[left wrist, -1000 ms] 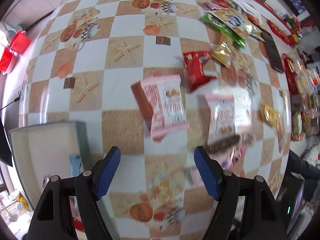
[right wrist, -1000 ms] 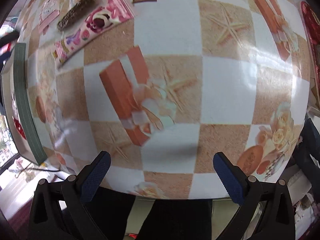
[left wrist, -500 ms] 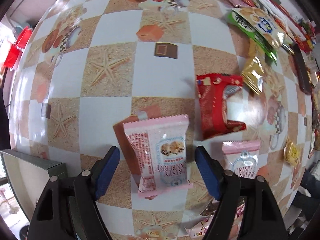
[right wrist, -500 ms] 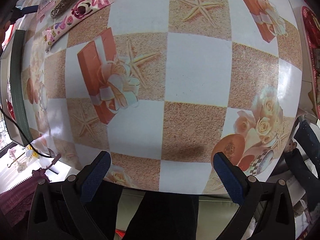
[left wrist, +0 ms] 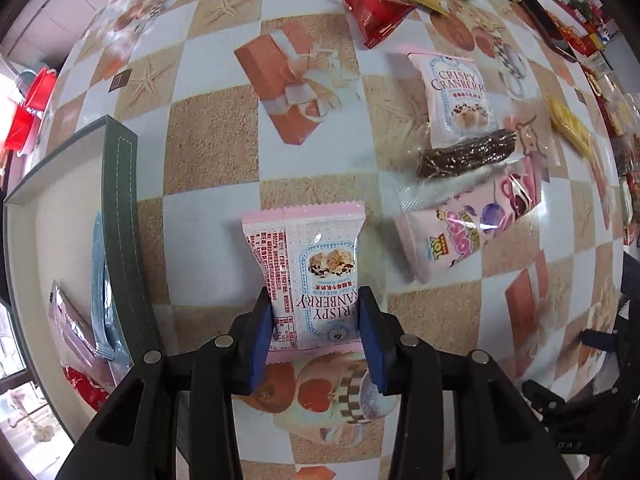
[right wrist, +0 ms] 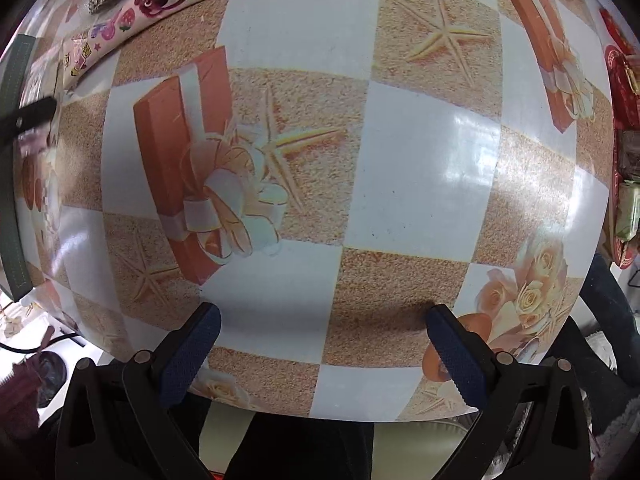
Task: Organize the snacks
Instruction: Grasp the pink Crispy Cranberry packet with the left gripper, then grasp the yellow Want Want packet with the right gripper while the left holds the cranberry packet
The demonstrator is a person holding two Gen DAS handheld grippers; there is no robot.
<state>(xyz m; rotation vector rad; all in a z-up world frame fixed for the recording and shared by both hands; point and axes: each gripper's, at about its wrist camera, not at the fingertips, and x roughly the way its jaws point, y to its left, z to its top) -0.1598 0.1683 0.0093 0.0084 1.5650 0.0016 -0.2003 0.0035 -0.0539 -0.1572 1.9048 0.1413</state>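
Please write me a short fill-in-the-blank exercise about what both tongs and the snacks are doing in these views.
1. The left tongs grip a pink packet printed "Crispy ____".
2. The right tongs hold ____.
3. The box lies to the ____ of the gripped packet in the left wrist view.
4. A dark bar lies across the second pink packet and a ____ one.

Missing words: Cranberry; nothing; left; cartoon

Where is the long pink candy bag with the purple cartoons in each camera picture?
Left wrist view: the long pink candy bag lies right of centre, below the dark bar snack.
Right wrist view: the same bag sits in the top left corner.
Shared landmark: the dark green box wall, at the left edge in both.
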